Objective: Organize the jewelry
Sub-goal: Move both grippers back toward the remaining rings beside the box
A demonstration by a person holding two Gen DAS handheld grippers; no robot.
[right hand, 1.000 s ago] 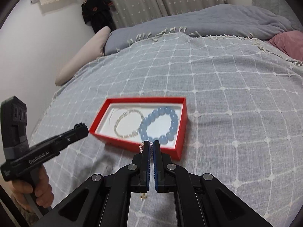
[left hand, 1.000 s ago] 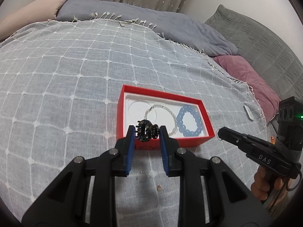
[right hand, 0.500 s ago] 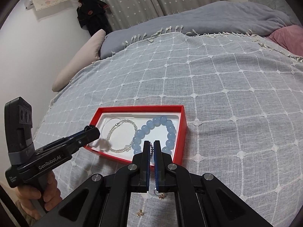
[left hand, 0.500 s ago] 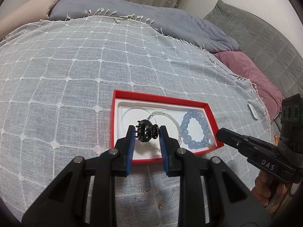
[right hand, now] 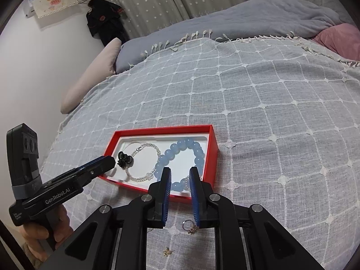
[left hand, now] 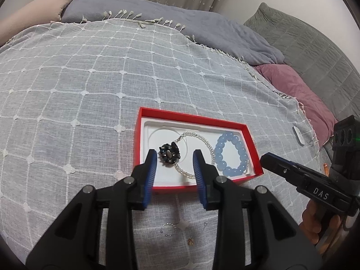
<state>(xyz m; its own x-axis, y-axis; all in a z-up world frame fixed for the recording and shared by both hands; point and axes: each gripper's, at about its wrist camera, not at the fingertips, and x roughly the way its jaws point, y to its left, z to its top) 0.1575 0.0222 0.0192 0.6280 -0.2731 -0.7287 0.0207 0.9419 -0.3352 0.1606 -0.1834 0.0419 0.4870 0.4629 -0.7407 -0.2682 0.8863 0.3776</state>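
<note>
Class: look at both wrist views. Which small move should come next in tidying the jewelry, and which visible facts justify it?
Probably lower the right gripper to the small ring on the bedspread. Both grippers' jaws have just been opening with nothing between them; the black hair clip and bracelets already lie in the red box.

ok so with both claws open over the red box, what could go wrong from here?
1. The black brooch lies on the clear bead bracelet; moving either might snag or drag the other.
2. The small ring and earring pieces lie loose on the bedspread near the box, close beneath the right claw, and could be pressed into the soft cloth or lost.
</note>
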